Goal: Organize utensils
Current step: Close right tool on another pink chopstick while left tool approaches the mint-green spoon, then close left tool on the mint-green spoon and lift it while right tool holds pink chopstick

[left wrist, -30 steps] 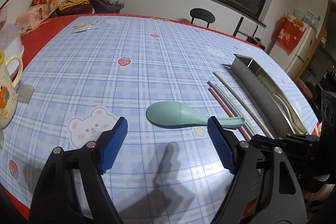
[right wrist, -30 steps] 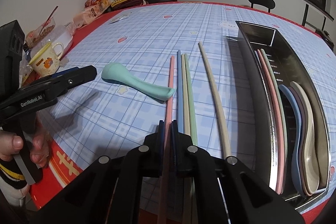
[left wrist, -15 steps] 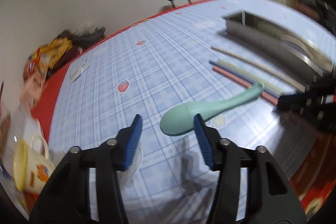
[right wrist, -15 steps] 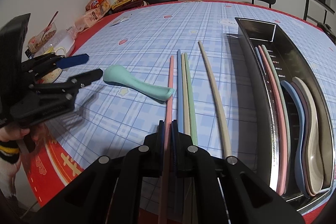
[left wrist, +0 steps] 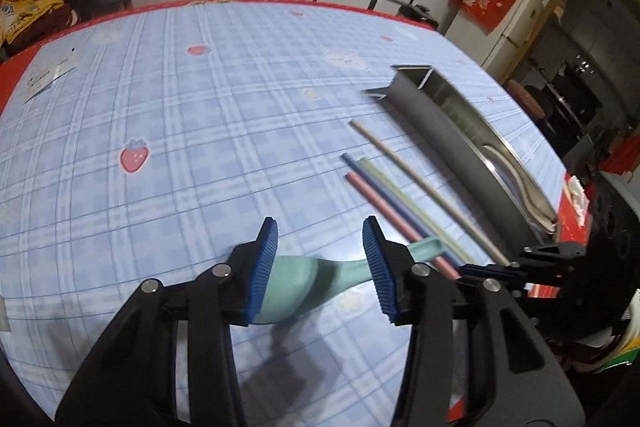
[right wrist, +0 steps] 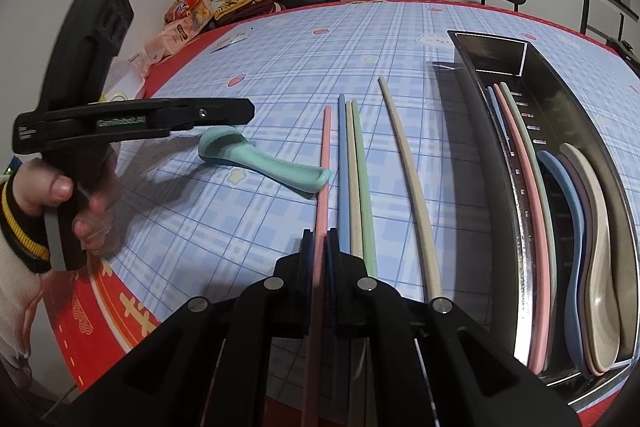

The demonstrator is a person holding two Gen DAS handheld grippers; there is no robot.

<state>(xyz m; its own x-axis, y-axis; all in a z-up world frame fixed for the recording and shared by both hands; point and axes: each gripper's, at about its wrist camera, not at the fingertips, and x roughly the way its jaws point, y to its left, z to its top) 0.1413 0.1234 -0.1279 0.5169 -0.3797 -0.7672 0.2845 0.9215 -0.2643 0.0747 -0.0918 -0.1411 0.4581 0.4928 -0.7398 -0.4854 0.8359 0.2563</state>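
Left wrist view, lower centre: your left gripper (left wrist: 320,263) straddled the mint spoon (left wrist: 304,279) on the checked table (left wrist: 160,131), its jaws apart, having just narrowed. Right wrist view: your right gripper (right wrist: 319,251) was clamped on 1 pink chopstick (right wrist: 323,187).

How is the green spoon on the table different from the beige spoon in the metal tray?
The green spoon lies alone on the tablecloth, between the left gripper's open jaws; the beige spoon sits in the metal tray, nested against other spoons. Green's bowl faces down, beige's faces up. Both look the same short, curved shape.
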